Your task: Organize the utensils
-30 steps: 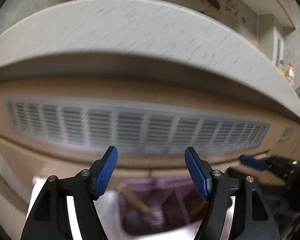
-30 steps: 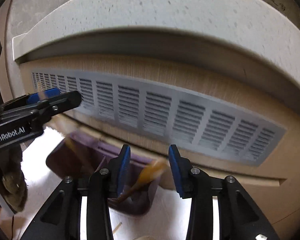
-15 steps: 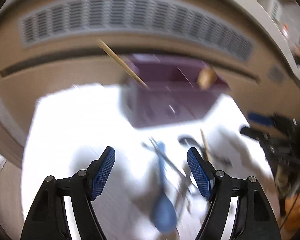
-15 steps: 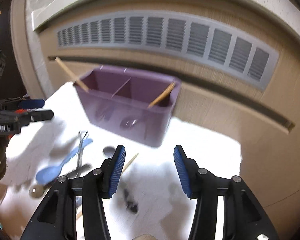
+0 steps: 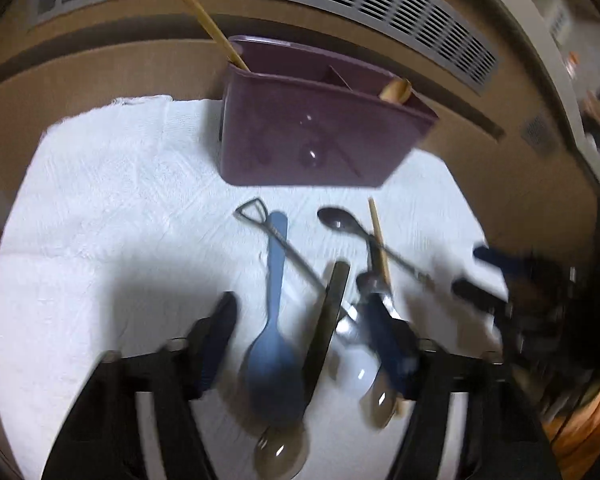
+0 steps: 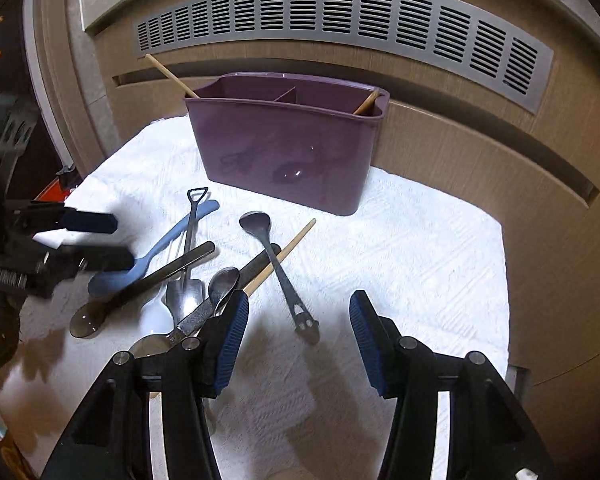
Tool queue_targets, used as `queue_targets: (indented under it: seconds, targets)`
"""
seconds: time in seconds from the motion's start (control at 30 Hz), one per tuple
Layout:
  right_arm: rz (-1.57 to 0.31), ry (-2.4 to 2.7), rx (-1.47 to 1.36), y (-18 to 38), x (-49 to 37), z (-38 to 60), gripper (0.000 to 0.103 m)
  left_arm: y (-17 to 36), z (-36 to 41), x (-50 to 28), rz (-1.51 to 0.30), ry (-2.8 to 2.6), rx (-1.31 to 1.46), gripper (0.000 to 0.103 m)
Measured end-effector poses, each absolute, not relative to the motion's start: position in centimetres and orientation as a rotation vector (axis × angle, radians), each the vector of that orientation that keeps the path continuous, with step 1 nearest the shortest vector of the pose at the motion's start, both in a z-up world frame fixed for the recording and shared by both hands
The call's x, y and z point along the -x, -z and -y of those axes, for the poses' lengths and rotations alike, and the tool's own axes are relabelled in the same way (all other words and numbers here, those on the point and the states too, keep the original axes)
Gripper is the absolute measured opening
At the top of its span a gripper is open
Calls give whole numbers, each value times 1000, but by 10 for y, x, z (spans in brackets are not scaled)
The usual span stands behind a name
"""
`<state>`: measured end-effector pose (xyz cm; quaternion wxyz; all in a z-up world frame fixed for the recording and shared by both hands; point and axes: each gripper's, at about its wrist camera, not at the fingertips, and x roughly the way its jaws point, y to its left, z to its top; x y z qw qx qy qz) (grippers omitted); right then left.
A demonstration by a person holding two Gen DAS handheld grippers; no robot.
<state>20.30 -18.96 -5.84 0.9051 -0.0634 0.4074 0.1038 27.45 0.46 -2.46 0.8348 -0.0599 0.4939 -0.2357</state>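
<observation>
On white cloth (image 6: 400,248): blue plastic spoon (image 5: 274,364) | left gripper (image 5: 300,334) closing astride it | right gripper (image 6: 298,332) opening, empty

No legible text, label or number anywhere (white lettering on the left gripper (image 6: 60,240), too blurred to read).

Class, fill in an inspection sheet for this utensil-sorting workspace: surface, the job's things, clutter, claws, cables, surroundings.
Surface: white textured cloth.
Job's things: purple caddy upright at the cloth's far edge, two wooden sticks leaning in it; blue spoon, dark spoon, wooden chopstick and metal utensils lie overlapping in front.
Clutter: nothing seen.
Claws: left claw closing above the blue spoon, pads not on it; right claw opening over the cloth, nothing gripped.
Cables: nothing seen.
Surroundings: wood panel with grey vent grille behind.
</observation>
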Motion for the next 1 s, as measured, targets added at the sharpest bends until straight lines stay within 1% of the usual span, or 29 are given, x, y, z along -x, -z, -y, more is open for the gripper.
queue_targets:
  seconds: [0.17,0.27,0.37,0.43,0.47,0.63,0.7,0.83,1.0]
  targets:
    - [-824,-209,113,57,-194,191,50,27,6,-307,-1059,371,133,57]
    - [-821,-200,115,59,-188,192,54,38,8,-329,-1113,289,157,57]
    - [-830,-202,100,63,-183,195,55,46,14,-348,-1131,228,150,56]
    - [-836,-200,95,66,-182,197,55,49,18,-355,-1135,217,150,51]
    - [-838,-197,95,68,-182,198,55,50,21,-358,-1139,209,148,46]
    - [-841,-194,80,73,-181,202,55,52,35,-363,-1129,190,106,41]
    - [-842,-195,77,74,-182,203,55,52,40,-361,-1109,204,71,25]
    - [-844,-192,81,75,-183,203,55,52,42,-345,-1022,243,18,25]
    - [-840,-184,91,73,-183,202,55,28,27,-307,-875,276,20,25]
